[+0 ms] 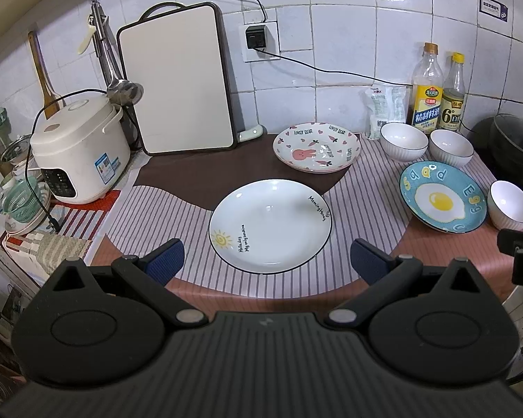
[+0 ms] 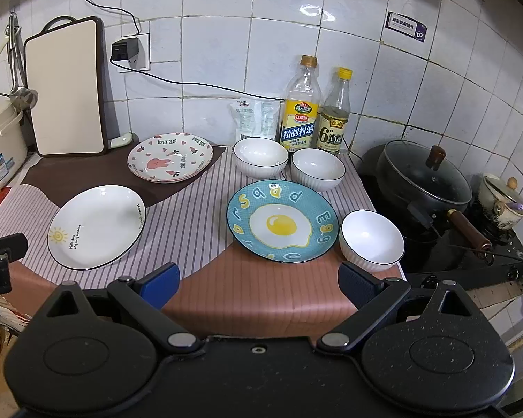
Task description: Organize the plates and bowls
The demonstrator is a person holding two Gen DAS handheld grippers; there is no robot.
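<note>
At the bottom of the left wrist view the left gripper (image 1: pixel 267 256) is spread wide and holds nothing. Its blue pads (image 1: pixel 165 257) stand on both sides of the near rim of the sun plate (image 1: pixel 270 224), which lies in the centre of the frame on the striped cloth (image 1: pixel 150 216). In the right wrist view the right gripper (image 2: pixel 259 280) is also released and empty, low in the frame, just before the egg plate (image 2: pixel 282 221). A white bowl (image 2: pixel 371 240) sits beside this plate at the right.

Farther up, two more bowls (image 2: pixel 260 156) stand close together in front of two bottles (image 2: pixel 300 111), and the rabbit plate (image 2: pixel 170 156) is at upper centre-left. It seems to rest on a second plate, but the edge is too thin to be sure.

All pieces look like glazed ceramic: stiff, rather heavy, slippery and fragile. I judge a plate is best pinched at its raised rim, and a bowl at its wall, one pad inside and one outside. Stacking must be gentle, so that nothing chips.
</note>
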